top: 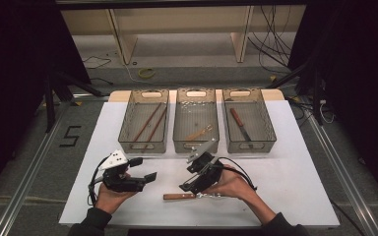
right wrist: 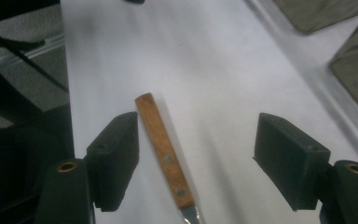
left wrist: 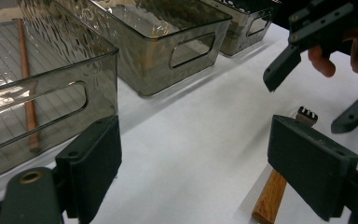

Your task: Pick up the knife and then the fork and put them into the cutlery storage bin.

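Right gripper (top: 183, 188) with wide jaws over a wooden-handled fork (top: 179, 196) on the white table (top: 295, 187).

The white table carries three smoky clear bins in a row at its far side: the left bin (top: 144, 142) holds two long brown sticks (top: 150, 123), the middle bin (top: 195, 142) holds a small wooden-handled utensil, and the right bin (top: 249, 142) holds a knife (top: 239, 124) with a brown handle. In front of the bins, the left gripper (top: 144, 168) is held just above the table with its jaws open and nothing between them. The right gripper is tilted down near the table's front edge, its jaws open wide, and the fork lies flat on the table between them, closer to one pad, not pressed by either pad.
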Tool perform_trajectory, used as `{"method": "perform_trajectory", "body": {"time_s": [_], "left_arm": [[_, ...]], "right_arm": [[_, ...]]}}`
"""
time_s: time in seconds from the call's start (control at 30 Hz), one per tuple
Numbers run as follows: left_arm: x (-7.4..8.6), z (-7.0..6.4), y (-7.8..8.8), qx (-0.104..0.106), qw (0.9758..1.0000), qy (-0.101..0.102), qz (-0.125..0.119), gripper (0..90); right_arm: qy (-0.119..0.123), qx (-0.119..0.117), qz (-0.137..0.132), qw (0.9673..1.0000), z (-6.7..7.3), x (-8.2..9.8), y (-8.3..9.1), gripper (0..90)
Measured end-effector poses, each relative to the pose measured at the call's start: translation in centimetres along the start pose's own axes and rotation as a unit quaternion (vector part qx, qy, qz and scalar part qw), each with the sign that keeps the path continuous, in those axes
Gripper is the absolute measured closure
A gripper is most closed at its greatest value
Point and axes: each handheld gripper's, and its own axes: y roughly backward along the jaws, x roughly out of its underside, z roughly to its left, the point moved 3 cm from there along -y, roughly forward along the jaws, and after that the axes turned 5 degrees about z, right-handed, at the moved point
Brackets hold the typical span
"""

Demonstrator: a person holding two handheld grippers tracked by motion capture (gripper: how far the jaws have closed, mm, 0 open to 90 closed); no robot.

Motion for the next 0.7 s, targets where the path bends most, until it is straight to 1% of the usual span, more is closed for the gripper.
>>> {"method": "perform_trajectory", "body": {"time_s": [0.07,0.17,0.2,0.37,0.43,0.5,0.7], "left_arm": [[0.0,0.0,0.0,0.0,1.0,0.001,-0.001,17.3],[0.0,0.0,0.0,0.0,1.0,0.0,0.0,17.3],[0.0,0.0,0.0,0.0,1.0,0.0,-0.001,17.3],[0.0,0.0,0.0,0.0,1.0,0.0,-0.001,17.3],[0.0,0.0,0.0,0.0,1.0,0.0,-0.001,17.3],[0.0,0.0,0.0,0.0,1.0,0.0,0.0,17.2],[0.0,0.0,0.0,0.0,1.0,0.0,-0.001,17.3]], "right_arm": [[0.005,-0.007,0.003,1.0,0.2,0.0,-0.5,32.1],[0.014,-0.01,0.017,0.9997,0.4,0.2,-1.2,32.7],[0.012,-0.014,0.021,0.9996,0.5,0.3,-1.4,33.2],[0.025,-0.017,0.047,0.9984,0.8,0.6,-2.3,35.1],[0.024,-0.016,0.052,0.9982,0.9,0.6,-2.7,36.2],[0.032,-0.014,0.069,0.997,1.0,0.8,-3.0,37.9],[0.048,-0.008,0.099,0.9939,1.4,1.0,-3.7,44.5]]}}
